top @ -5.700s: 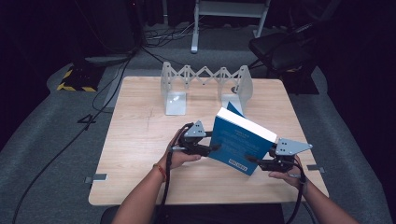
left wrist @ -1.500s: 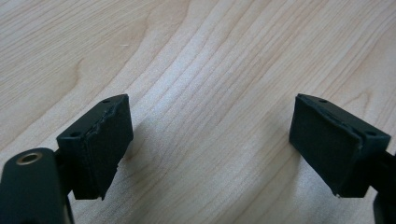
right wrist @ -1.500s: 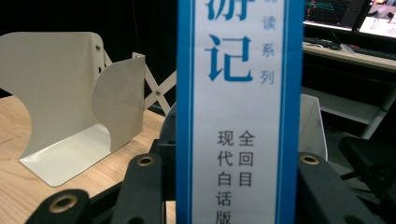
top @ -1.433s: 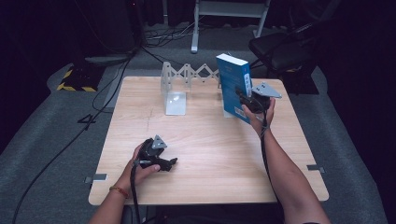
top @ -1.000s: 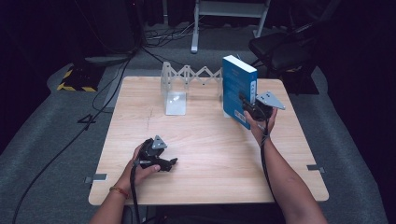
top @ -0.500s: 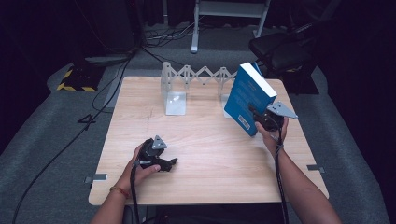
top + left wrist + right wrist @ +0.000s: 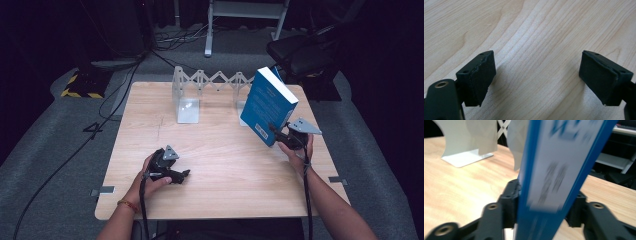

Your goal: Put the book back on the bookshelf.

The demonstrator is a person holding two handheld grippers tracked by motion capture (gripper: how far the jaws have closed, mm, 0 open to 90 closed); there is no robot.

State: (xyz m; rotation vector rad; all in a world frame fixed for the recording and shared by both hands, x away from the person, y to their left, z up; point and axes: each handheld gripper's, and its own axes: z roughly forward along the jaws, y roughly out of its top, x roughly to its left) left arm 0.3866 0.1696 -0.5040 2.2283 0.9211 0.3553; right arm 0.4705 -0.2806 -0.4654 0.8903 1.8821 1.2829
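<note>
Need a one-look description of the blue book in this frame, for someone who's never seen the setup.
Start at the wooden table and go to its far right corner, by the white accordion book rack. There the right claw holds a thick book clamped at its lower corner, tilted and raised off the table. It is the scene's one blue object, with a white page edge on top.

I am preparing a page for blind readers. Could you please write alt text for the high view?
A person's right gripper holds a tilted blue book above the far right of a wooden table, in front of a white expanding book rack. The left gripper rests near the table's front, its fingers empty.
</note>
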